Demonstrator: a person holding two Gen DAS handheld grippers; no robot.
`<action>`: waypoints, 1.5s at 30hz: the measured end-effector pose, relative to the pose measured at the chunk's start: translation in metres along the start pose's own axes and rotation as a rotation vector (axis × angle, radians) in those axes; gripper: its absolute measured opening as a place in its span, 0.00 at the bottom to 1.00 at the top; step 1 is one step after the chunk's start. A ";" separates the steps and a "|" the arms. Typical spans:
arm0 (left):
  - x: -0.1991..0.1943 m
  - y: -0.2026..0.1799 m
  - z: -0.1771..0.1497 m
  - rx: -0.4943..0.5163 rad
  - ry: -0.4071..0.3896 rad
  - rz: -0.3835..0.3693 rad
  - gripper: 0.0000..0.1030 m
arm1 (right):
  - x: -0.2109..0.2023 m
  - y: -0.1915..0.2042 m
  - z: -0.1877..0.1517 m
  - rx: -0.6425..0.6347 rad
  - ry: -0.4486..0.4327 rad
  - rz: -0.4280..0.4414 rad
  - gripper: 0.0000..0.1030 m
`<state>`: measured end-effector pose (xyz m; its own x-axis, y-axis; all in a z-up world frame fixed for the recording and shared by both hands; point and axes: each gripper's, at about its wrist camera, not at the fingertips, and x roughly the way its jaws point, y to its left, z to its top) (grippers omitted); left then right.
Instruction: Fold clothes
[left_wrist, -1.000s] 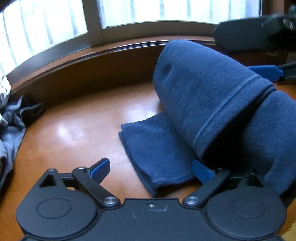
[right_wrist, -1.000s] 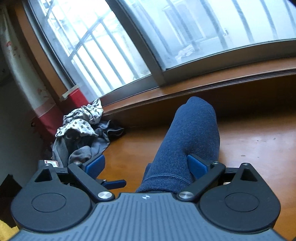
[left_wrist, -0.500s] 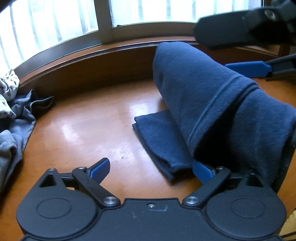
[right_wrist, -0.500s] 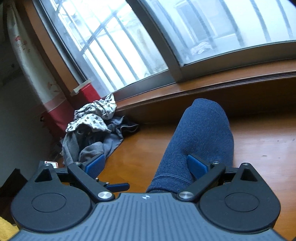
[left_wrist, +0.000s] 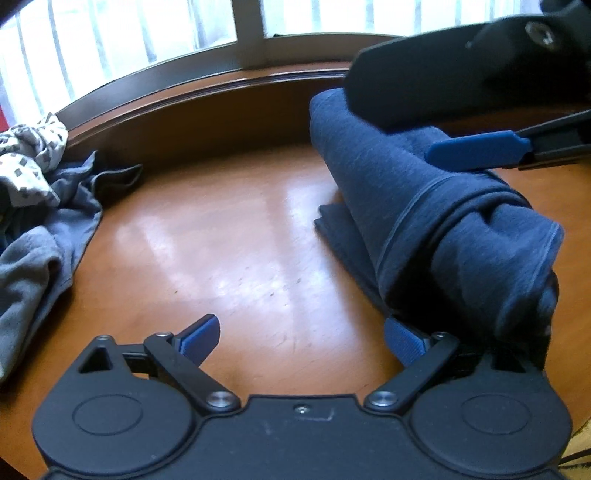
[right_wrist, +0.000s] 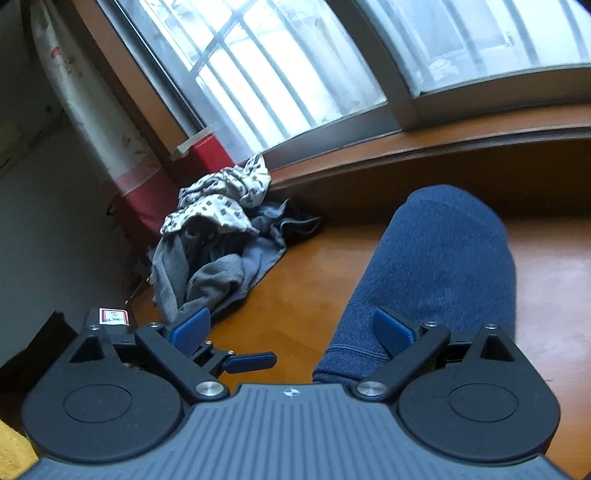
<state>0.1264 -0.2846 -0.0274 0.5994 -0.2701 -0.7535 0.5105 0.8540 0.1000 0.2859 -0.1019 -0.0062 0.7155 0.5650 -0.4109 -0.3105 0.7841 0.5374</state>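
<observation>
A dark blue garment (left_wrist: 436, 206) lies bunched in a thick roll on the wooden table (left_wrist: 221, 236), with a flat folded part under it. It also shows in the right wrist view (right_wrist: 439, 266). My left gripper (left_wrist: 301, 338) is open, low over the table; the cloth drapes over its right finger (left_wrist: 400, 338). My right gripper (right_wrist: 291, 330) is open too, and the cloth lies against its right finger (right_wrist: 391, 326). The right gripper also shows from the side in the left wrist view (left_wrist: 476, 149), just above the roll. The left gripper's finger (right_wrist: 251, 362) shows below in the right wrist view.
A heap of grey and patterned clothes (right_wrist: 218, 243) lies at the table's left end, also in the left wrist view (left_wrist: 33, 206). A raised wooden sill (left_wrist: 207, 107) and a window run along the back. A red box (right_wrist: 207, 155) stands by the heap.
Both grippers have shifted right and turned left; the blue roll now sits further right in the left view. The clothes heap has come more into view. Both stay open.
</observation>
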 end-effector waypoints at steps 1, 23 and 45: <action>0.000 0.002 -0.002 -0.004 0.003 0.004 0.93 | 0.003 0.000 -0.001 0.004 0.008 0.006 0.95; -0.016 0.056 -0.025 -0.113 0.009 0.008 0.93 | 0.059 0.027 -0.017 -0.158 0.086 -0.025 0.99; -0.011 0.037 0.035 -0.214 -0.048 -0.410 0.93 | -0.034 -0.015 -0.019 -0.016 -0.120 -0.442 0.87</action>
<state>0.1607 -0.2655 0.0073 0.4054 -0.6207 -0.6711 0.5755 0.7437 -0.3402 0.2542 -0.1283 -0.0146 0.8486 0.1421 -0.5096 0.0320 0.9477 0.3175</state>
